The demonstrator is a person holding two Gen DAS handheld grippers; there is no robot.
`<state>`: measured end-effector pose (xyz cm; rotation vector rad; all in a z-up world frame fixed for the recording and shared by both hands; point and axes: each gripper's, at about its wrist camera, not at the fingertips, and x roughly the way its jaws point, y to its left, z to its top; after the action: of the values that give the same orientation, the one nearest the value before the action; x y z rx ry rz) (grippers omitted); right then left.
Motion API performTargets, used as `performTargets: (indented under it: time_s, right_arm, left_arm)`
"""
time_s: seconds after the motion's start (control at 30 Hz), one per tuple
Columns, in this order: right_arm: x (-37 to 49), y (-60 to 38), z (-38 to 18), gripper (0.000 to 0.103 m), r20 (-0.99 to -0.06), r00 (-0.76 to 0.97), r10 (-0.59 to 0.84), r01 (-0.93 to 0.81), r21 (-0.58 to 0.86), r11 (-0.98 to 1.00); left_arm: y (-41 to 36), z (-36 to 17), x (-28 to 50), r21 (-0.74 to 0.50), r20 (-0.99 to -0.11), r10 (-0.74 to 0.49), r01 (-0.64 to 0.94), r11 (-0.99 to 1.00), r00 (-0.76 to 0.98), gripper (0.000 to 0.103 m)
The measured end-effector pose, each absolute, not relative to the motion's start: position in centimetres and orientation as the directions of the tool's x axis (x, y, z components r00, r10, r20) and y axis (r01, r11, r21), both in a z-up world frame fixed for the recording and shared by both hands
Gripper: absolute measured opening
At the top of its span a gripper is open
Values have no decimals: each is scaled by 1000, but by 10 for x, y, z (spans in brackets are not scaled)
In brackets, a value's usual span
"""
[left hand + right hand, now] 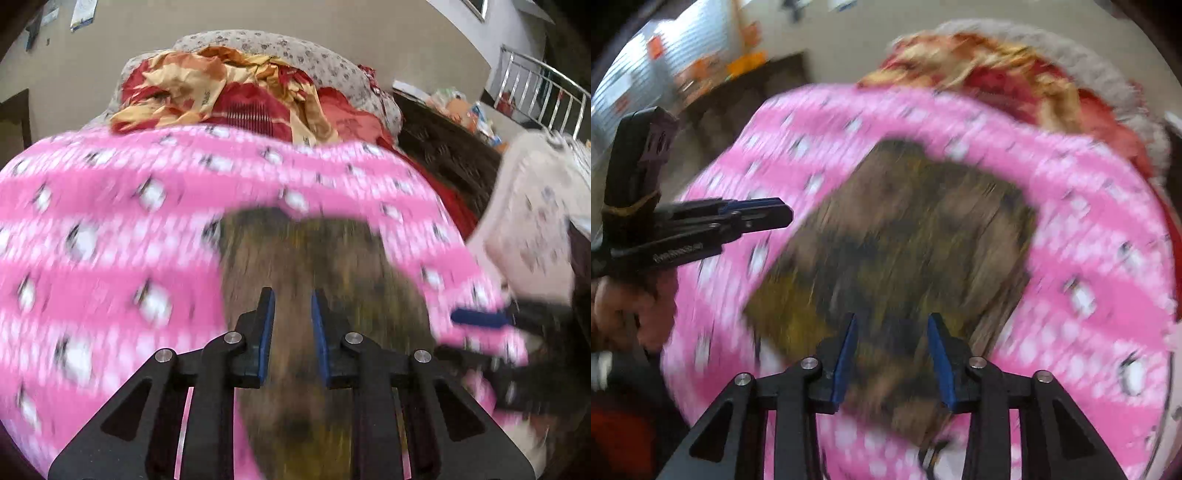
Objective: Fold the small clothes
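Observation:
A brown and yellow patterned cloth [314, 251] [905, 229] lies flat on a pink blanket with white cat motifs [110, 221] [1089, 240]; both are motion-blurred. My left gripper [292, 295] hovers over the brown cloth, with a narrow gap between its blue pads and nothing in it. It enters the right wrist view from the left [783, 212], held by a hand [620, 306]. My right gripper [894, 319] stands open over the same cloth, its jaws empty. In the left wrist view the right gripper [450, 332] shows at the right edge, over the pink blanket.
A crumpled red and gold cloth pile [221, 92] [979, 62] lies behind the blanket against a grey floral cushion [295, 48]. A pale printed cloth [535, 221] hangs at the right. Dark wooden furniture [443, 147] and a metal railing [535, 96] stand further back.

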<state>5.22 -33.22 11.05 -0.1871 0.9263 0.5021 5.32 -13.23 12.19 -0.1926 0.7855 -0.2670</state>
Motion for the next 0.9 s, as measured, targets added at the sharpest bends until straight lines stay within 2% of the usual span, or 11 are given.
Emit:
performTargets:
  time_s: [0.07, 0.1, 0.17, 0.27, 0.33, 0.43, 0.7, 0.77, 0.83, 0.87, 0.9]
  right_arm:
    - [81, -319, 112, 53, -808, 544, 228, -354, 26, 935]
    - [92, -315, 109, 62, -813, 558, 169, -294, -3, 956]
    - [116, -306, 90, 65, -822, 566, 59, -180, -54, 982]
    - [139, -316, 53, 65, -836, 549, 24, -83, -26, 996]
    - [145, -330, 16, 76, -832, 548, 84, -117, 23, 993]
    - [142, -353, 19, 76, -791, 575, 212, -101, 188, 977]
    - [143, -350, 18, 76, -790, 586, 183, -87, 164, 983]
    - [144, -355, 19, 80, -787, 574, 225, -100, 206, 973]
    - [147, -371, 28, 80, -775, 537, 334, -119, 322, 939]
    - [142, -385, 36, 80, -760, 545, 354, -98, 361, 927]
    - [131, -405, 49, 80, -720, 588, 369, -82, 400, 913]
  left_arm:
    - [-142, 116, 92, -283, -694, -302, 138, 949, 654, 18]
    - [-151, 110, 113, -259, -710, -273, 120, 958, 649, 18]
    - [-158, 89, 143, -241, -733, -235, 80, 967, 638, 18]
    - [-154, 54, 162, -258, -751, -208, 10, 966, 627, 18]
    - [-149, 40, 158, -297, -708, -230, 14, 955, 668, 18]
    - [-149, 37, 159, -291, -703, -220, 10, 957, 676, 18]
    - [-153, 37, 166, -283, -712, -215, 7, 959, 668, 18]
    - [-152, 44, 171, -278, -730, -232, 30, 960, 643, 18]
    - [-143, 59, 171, -287, -777, -284, 86, 954, 562, 19]
    - [-135, 66, 166, -320, -784, -317, 90, 943, 534, 23]
    - [-121, 73, 152, -368, -770, -362, 98, 925, 526, 47]
